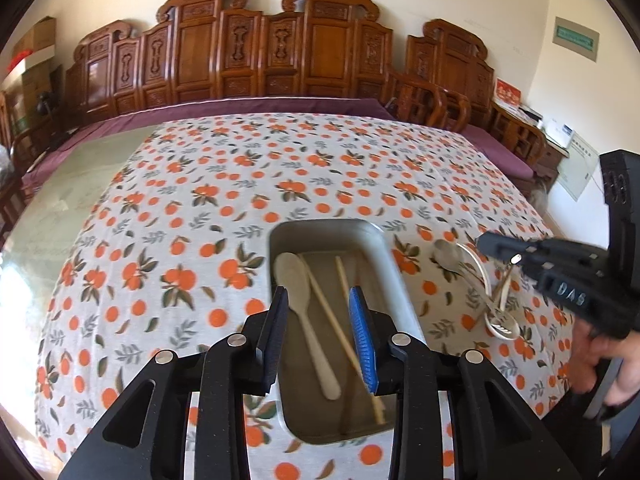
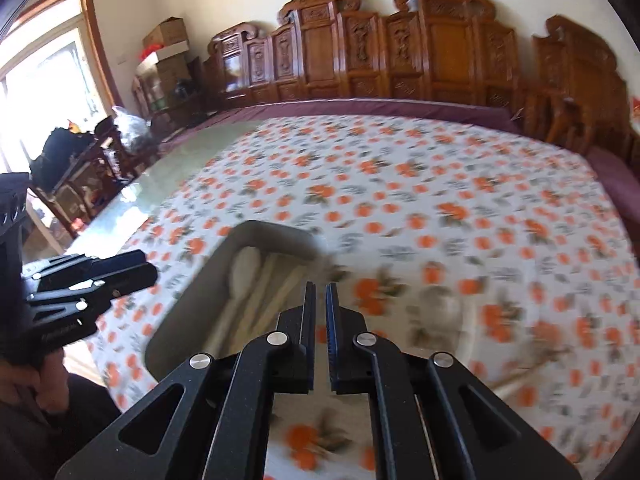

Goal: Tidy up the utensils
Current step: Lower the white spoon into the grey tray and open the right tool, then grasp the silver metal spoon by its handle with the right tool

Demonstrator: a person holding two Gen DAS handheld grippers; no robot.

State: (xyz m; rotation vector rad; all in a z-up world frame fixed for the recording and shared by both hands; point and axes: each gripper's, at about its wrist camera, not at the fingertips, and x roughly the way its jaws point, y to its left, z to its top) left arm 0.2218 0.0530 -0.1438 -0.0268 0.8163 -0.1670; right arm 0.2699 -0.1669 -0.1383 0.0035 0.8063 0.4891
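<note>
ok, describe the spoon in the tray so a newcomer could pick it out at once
On the orange-print tablecloth sits a grey rectangular tray. Along its left side lies the pale spoon, bowl pointing to the tray's far end. Its neighbours in the tray are thin straight chopsticks; only the spoon has a broad oval bowl.

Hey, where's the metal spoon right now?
In the left wrist view, the metal spoon lies on the orange-print tablecloth, just right of the metal tray and outside it, beside a white ladle.
</note>
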